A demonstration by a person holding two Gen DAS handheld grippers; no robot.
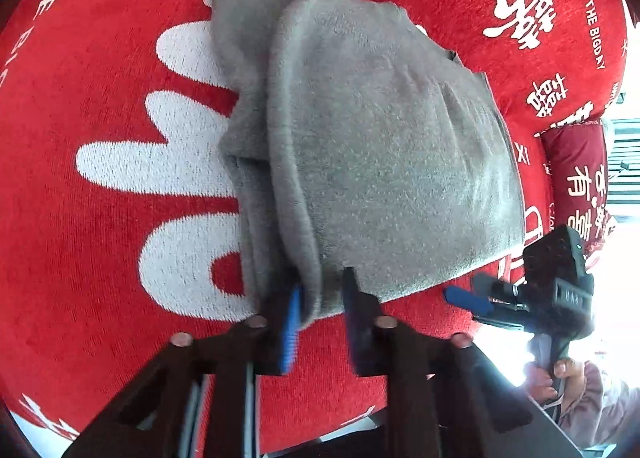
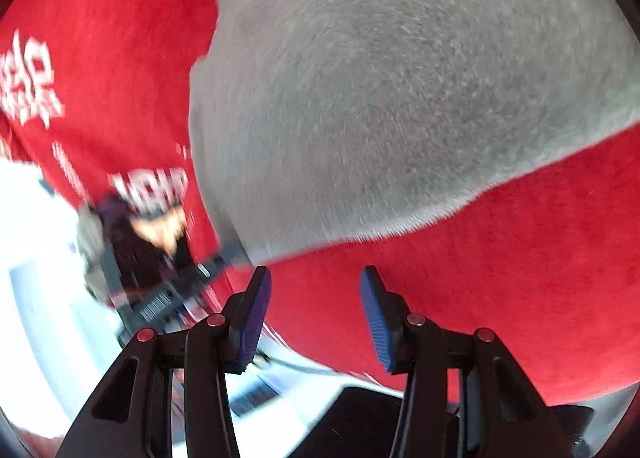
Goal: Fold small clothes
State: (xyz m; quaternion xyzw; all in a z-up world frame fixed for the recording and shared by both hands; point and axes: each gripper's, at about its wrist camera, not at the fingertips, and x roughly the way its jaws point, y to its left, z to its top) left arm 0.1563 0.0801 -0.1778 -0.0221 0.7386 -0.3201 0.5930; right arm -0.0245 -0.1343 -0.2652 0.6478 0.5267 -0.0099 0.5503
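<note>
Left gripper is pinching the near folded edge of the grey garment, which is lying on the red printed cloth. Right gripper is hanging spread, apparently empty though blurred, with the garment at its 12 o'clock.

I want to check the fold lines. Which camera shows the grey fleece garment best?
The left wrist view: the grey fleece garment shows whole and sharp, its layered folds visible, with the left gripper pinching its near edge. The right wrist view shows only a blurred grey expanse.
</note>
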